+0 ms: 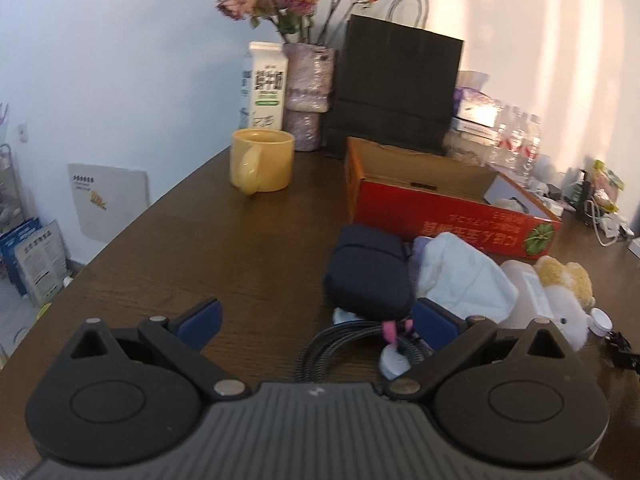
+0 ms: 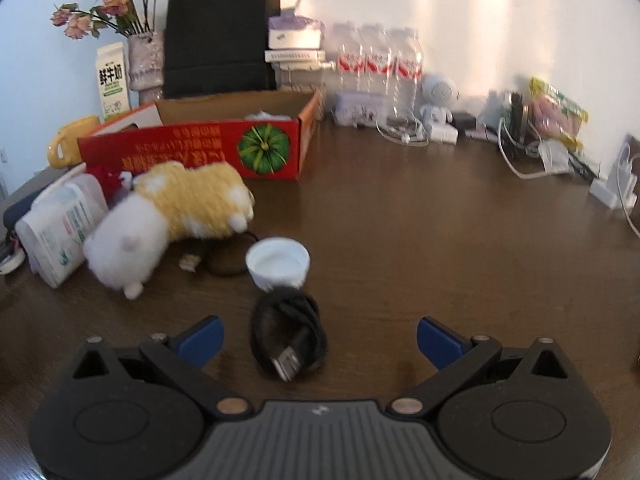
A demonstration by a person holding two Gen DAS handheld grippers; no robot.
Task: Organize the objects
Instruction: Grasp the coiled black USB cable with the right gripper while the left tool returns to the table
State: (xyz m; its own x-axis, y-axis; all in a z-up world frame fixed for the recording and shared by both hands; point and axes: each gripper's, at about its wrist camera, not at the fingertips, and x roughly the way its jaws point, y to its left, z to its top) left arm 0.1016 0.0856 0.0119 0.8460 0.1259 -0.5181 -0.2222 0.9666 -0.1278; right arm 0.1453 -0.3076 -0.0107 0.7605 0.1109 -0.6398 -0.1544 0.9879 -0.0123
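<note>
Counter: dark brown wood counter [image 2: 400, 220], cluttered along the wall side and toward the left.
Left gripper: left gripper [image 1: 316, 322] spread wide, nothing between its blue pads; it hovers low over the counter, its right pad just in front of the dark pouch and the coiled cable.
Right gripper: right gripper [image 2: 320, 342] also spread wide and empty; the black cable bundle lies on the counter between its two fingers, nearer the left one.
Black cable bundle: black cable bundle [image 2: 288, 340] coiled loosely, a USB plug showing at its near end; its far end is just beside the white cap, contact unclear.
White cap: small white cap [image 2: 278, 264] sits open side up, just beyond the bundle.
Plush toy: yellow and white plush toy [image 2: 176, 216] lies on its side, left of the cap, leaning against the white bottle.
White bottle: white bottle [image 2: 60, 228] lies tipped over with its label up, touching the plush.
Dark pouch: dark pouch [image 1: 370, 270] rests in front of the red box, with a crumpled white cloth [image 1: 460, 276] against its right side.
Coiled cable: black coiled cable [image 1: 340, 344] lies below the pouch, partly hidden by the left gripper.
Red box: open red box [image 2: 224, 148] with a green pumpkin picture on its side stands behind the pile; something white shows inside, too blurred to tell.
Yellow mug: yellow mug [image 1: 262, 160] stands upright, well left of the box.
Back row: milk carton [image 1: 264, 84], vase of dried roses [image 1: 308, 92], black paper bag [image 1: 396, 88] and water bottles [image 2: 380, 60] line the wall.
</note>
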